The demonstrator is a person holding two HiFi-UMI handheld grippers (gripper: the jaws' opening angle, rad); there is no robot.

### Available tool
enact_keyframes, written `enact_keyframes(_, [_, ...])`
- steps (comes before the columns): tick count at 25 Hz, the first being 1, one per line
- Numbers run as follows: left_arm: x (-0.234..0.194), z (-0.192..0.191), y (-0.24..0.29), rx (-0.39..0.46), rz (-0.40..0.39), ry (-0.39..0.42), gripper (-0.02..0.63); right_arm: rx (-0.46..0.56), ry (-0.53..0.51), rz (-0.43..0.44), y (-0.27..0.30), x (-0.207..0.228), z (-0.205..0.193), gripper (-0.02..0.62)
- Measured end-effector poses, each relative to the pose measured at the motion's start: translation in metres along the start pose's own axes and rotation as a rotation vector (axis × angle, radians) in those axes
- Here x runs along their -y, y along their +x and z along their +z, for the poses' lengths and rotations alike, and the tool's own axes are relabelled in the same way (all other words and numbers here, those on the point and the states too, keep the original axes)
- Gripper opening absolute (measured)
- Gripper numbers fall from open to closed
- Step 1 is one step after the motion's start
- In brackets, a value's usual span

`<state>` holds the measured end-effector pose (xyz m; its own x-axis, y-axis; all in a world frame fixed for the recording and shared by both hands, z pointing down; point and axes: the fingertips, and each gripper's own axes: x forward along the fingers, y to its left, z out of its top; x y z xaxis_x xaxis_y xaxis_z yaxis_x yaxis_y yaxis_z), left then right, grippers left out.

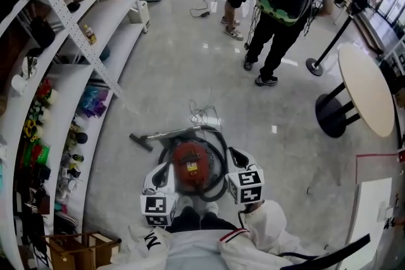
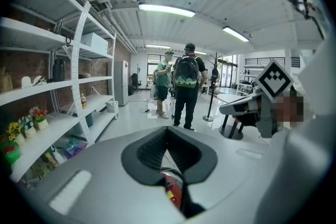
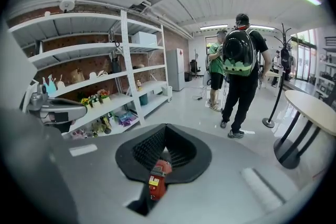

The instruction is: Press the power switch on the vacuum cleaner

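Head view: vacuum cleaner (image 1: 190,164) on floor, lower centre, left gripper (image 1: 161,175) and right gripper (image 1: 235,160) just beside it, either flank.
Left gripper view: jaws together, empty, red body glimpsed beneath.
Right gripper view: jaws closed on nothing, vacuum cleaner low centre.

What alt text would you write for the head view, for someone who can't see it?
A red vacuum cleaner sits on the shiny floor, its black hose looped round it, with the left gripper and right gripper held at either side. White shelves line the left, a round table stands at right, and two people stand beyond.
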<state>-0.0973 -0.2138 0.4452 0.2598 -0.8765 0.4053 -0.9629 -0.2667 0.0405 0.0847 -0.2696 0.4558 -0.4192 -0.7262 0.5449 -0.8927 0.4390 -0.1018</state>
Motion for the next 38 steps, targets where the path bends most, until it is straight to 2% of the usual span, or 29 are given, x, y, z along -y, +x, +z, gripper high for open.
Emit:
enact_keyframes(8, [-0.01, 0.049, -0.004, 0.089, 0.032, 0.037, 0.0, 0.112, -0.004, 0.003, -0.033, 0.002, 0.046, 0.0])
enact_keyframes(15, [-0.005, 0.076, -0.006, 0.148, 0.048, 0.056, 0.0, 0.189, -0.042, 0.046, -0.056, -0.011, 0.076, 0.0])
enact_keyframes(29, [0.024, 0.069, -0.022, 0.157, 0.118, 0.047, 0.0, 0.195, -0.034, 0.108, -0.074, 0.0, 0.055, 0.0])
enact_keyframes(38, [0.033, 0.076, -0.021, 0.162, 0.107, 0.056, 0.0, 0.213, -0.007, 0.114, -0.08, 0.01, 0.057, 0.0])
